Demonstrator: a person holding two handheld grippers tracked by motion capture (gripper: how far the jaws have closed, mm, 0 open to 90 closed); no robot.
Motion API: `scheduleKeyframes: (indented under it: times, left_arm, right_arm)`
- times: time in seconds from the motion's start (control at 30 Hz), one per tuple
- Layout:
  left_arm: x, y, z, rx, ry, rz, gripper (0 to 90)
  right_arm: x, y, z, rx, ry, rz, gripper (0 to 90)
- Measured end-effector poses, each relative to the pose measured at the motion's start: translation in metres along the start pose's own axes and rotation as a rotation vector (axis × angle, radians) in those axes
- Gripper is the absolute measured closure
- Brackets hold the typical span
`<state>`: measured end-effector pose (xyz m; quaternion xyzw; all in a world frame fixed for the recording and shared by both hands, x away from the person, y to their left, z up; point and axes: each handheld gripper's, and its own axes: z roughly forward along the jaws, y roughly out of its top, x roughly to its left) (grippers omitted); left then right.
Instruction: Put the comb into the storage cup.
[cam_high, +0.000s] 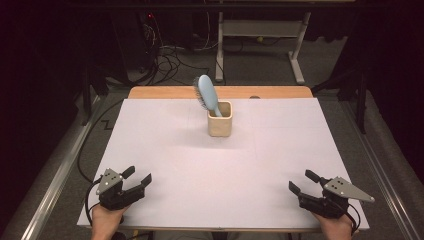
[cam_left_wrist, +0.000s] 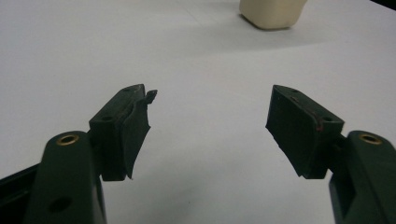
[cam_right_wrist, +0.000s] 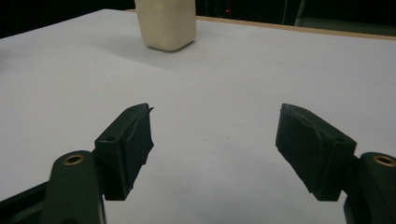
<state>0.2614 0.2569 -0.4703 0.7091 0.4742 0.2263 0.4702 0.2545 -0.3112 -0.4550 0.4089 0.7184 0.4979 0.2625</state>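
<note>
Centrally, hairbrush (cam_high: 206, 94) inside cream cup (cam_high: 220, 124)

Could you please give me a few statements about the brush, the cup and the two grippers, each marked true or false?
1. The blue hairbrush stands handle-down in the cream cup. True.
2. The left gripper is clamped on the cup. False: its jaws stand apart over the bare white table top, far from the cup.
3. The right gripper is open and holds nothing. True.
4. The cup lies tipped on its side. False: it stands upright.
5. The cup sits toward the far side of the table, beyond both grippers. True.
6. The brush head rests flat on the table. False: it sticks up above the cup's rim, leaning left.
</note>
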Motion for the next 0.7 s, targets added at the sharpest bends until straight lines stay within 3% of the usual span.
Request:
scheduleKeyframes:
  times: [0.7]
  left_arm:
    - [-0.0017, -0.0015, 0.0031, 0.019, 0.010, 0.007, 30.1]
  right_arm:
    - [-0.0009, -0.0001, 0.0001, 0.000, 0.002, 0.006, 27.5]
